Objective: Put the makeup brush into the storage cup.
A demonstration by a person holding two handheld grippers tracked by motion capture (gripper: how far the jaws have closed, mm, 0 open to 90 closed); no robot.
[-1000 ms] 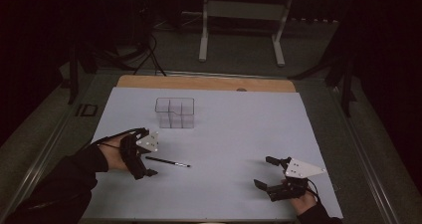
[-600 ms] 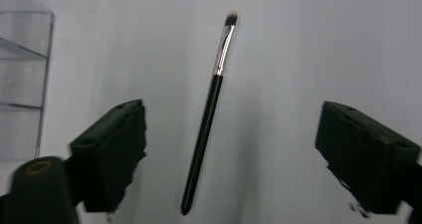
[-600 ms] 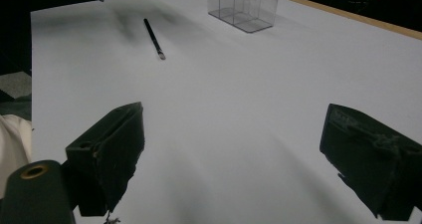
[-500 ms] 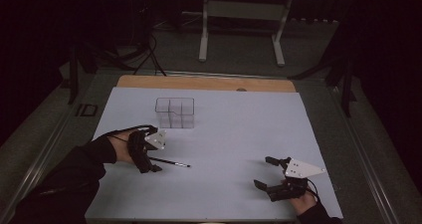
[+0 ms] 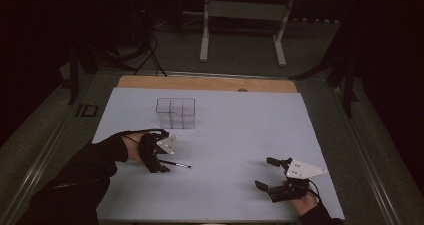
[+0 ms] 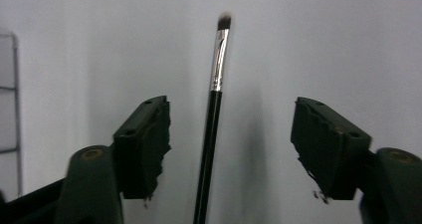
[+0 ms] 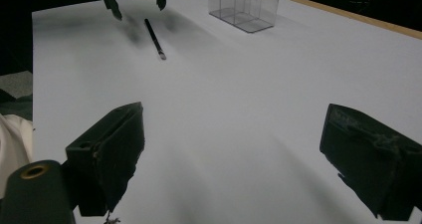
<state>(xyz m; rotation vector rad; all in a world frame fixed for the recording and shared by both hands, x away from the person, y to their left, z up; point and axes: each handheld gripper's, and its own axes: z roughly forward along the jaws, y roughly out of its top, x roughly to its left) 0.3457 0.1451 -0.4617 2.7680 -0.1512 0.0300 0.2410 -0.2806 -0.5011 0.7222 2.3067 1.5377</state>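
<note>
Two foam-faced pads of the left gripper [image 6: 231,149] set astride a slim makeup brush [image 6: 213,119], partly closed, having just been narrowing, yet clear of the handle on both sides. Brush lying flat on the pale sheet [image 5: 240,135], toward the person from the clear organizer [image 5: 175,113], near it but apart, bristle tip pointing away from the left gripper [image 5: 159,166].

Step in hand, by judgement: closing in for the pickup, grip not yet made. Next move likely calls for squeezing on until both pads meet the thin round handle, centred so as not to roll it aside, then lifting level.

Right gripper [image 7: 234,154] spread wide over bare sheet, nothing between its pads, well apart from the organizer [image 7: 245,6]; seen also resting near the sheet's near edge [image 5: 274,177].

Glossy black handle, bright metal ferrule, short dark rounded bristles. Pads matt black, ragged at the edges. Organizer of transparent hard plastic, square compartments, thin walls. Sheet smooth and matt.
</note>
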